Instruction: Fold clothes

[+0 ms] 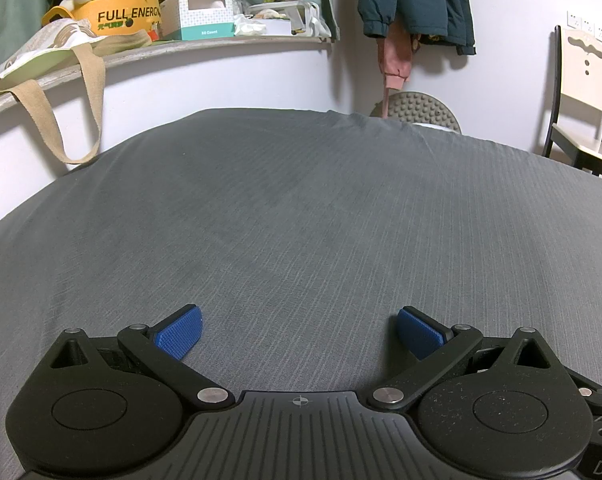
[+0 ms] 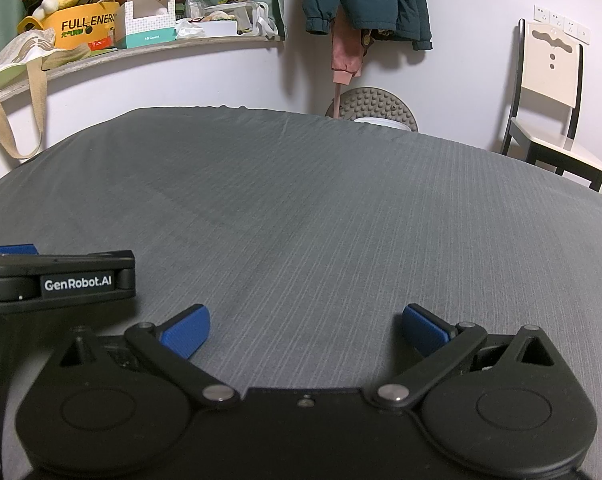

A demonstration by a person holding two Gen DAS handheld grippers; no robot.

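My left gripper (image 1: pixel 299 330) hovers low over a grey ribbed bed cover (image 1: pixel 301 220), open, its blue pads spread wide with nothing between them. My right gripper (image 2: pixel 305 328) is also open and empty above the same grey cover (image 2: pixel 321 208). The left gripper's black body (image 2: pixel 57 278), marked GenRobot.AI, shows at the left edge of the right wrist view, level with my right gripper. No loose garment lies on the cover in either view.
A cluttered shelf (image 1: pixel 205 46) runs along the far left wall, with a tote bag (image 1: pixel 53 64) hanging off it. Coats (image 1: pixel 417 4) hang on the wall. A studded grey disc (image 1: pixel 417 110) sits past the bed's far edge; a chair (image 1: pixel 585 112) stands at the right.
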